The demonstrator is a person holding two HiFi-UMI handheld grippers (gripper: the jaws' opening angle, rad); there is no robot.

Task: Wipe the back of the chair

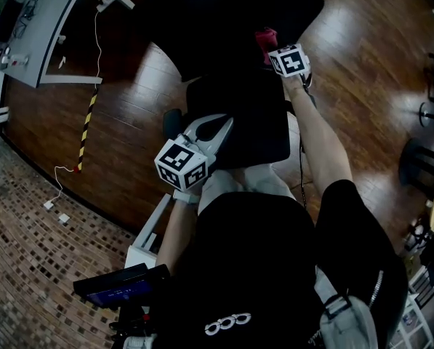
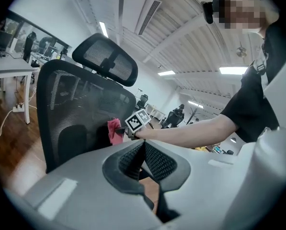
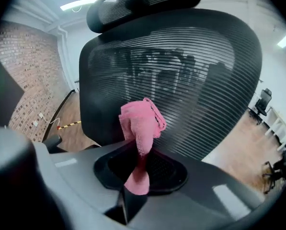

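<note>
The right gripper (image 3: 137,169) clamps a soft, limp pink cloth (image 3: 143,123) by its lower end, mid-frame, just before the chair's mesh back (image 3: 200,80), which probably gives when pressed. The left gripper (image 2: 143,152) sits closed, empty.

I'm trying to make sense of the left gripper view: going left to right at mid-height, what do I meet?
White desk → mesh chair back → pink cloth → right gripper → person's forearm.
</note>
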